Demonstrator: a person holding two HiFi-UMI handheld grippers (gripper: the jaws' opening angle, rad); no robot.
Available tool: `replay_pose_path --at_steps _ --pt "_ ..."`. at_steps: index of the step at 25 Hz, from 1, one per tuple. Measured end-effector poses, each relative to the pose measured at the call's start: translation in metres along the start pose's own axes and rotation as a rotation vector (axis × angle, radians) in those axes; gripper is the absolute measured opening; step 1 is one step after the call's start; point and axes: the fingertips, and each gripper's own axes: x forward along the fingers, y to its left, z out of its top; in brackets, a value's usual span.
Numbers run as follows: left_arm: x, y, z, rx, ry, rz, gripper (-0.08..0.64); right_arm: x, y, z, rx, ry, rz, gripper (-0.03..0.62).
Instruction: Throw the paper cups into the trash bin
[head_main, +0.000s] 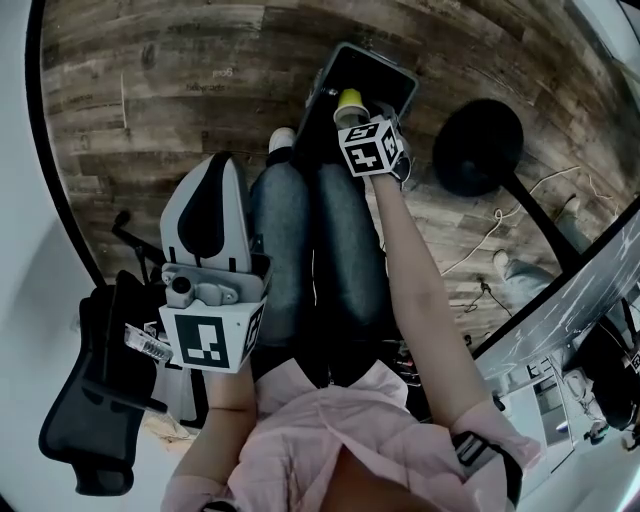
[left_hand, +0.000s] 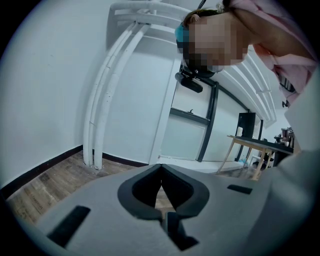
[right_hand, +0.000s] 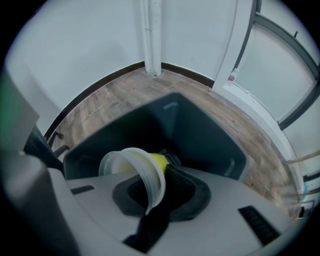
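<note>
Right tongs (right_hand: 159, 169): clenched on a paper cup (right_hand: 131, 169), yellow-bodied with a pale rolled rim. The cup lies on its side across the pads, mouth turned toward the left of the right gripper view, with the rim standing proud of the jaws.

Left tongs (left_hand: 161, 186): tips meet and nothing is between them. They are held near the body, idle, pointing off into the room.

Below the cup: a dark trash bin (right_hand: 205, 137), open-topped. In the head view the cup hangs over the bin's mouth, toward its near edge rather than the middle. The bin's contents can't be made out.

The bin stands on a wooden plank floor (head_main: 170, 80), just ahead of the person's shoes. A black office chair (head_main: 95, 400) sits at the floor's lower-left edge. A round black stand base (head_main: 482, 148) and loose cables lie off to the right.

Step in hand, as I judge it: the drop.
- Carry the cup a little further out, over the centre of the opening, so that it cannot clip the near wall.
- Release wide and in one motion, because the cup is light and sideways and its rim could hang on a pad.
- Tipping the tongs downward should help it slide free.
- The left tongs have nothing to do here.
</note>
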Motion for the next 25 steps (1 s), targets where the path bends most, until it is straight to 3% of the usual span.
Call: replay_pose_path --at_steps 13,17,25 --pt "0.001 0.007 0.004 -0.010 -0.007 0.002 0.015 0.003 0.010 0.005 -0.004 0.020 0.040 0.044" --pt "0.000 0.008 0.005 -0.008 -0.005 0.004 0.015 0.004 0.014 0.004 -0.009 0.030 0.059 0.105" --pt "-0.005 0.004 0.009 -0.013 -0.001 0.014 0.015 -0.005 0.007 0.005 0.022 0.012 0.043 0.094"
